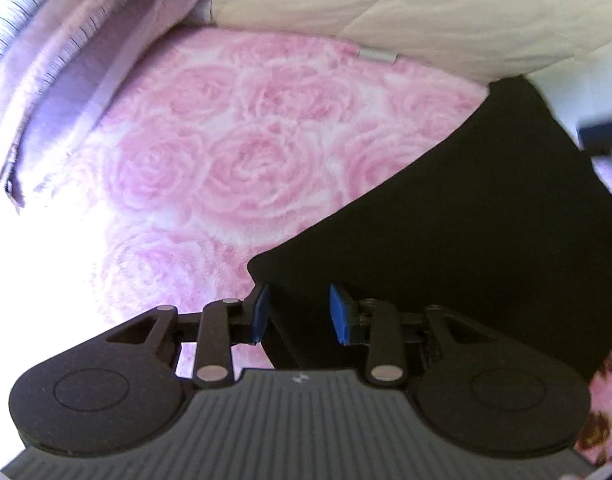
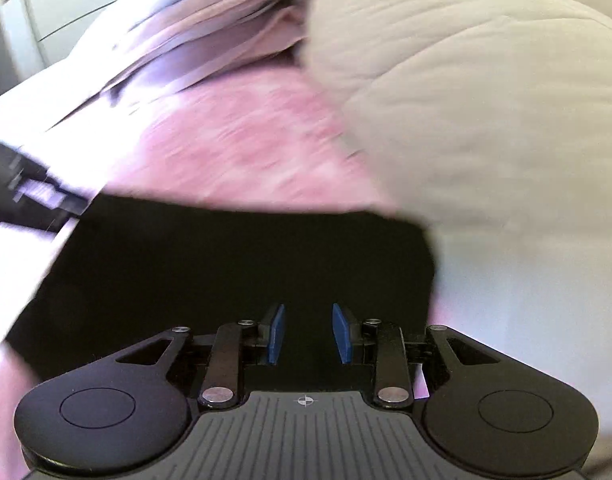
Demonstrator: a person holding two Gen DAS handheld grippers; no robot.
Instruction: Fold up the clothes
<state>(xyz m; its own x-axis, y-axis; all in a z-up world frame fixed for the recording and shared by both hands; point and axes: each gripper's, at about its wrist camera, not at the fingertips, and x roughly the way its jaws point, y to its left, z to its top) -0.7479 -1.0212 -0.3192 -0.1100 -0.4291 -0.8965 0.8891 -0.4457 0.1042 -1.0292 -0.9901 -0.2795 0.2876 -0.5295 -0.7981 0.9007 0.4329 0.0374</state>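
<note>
Left tool (image 1: 296,314): blue pads partly apart, black cloth edge lies between them; grip cannot be confirmed. Right tool (image 2: 308,334): pads partly apart over black cloth; hold unclear, view blurred. Black garment (image 1: 466,232), one piece, lies spread on the rose-patterned pink blanket (image 1: 234,160) of the bed, its long axis running from the left tool toward the right. Beyond: one cream quilt (image 1: 426,8), one mauve folded bedding pile (image 1: 86,60).

Pink rose-print blanket (image 1: 242,152) over bed; cream quilt (image 1: 426,8) behind; white drawers (image 2: 58,4) beyond; glare at left.
</note>
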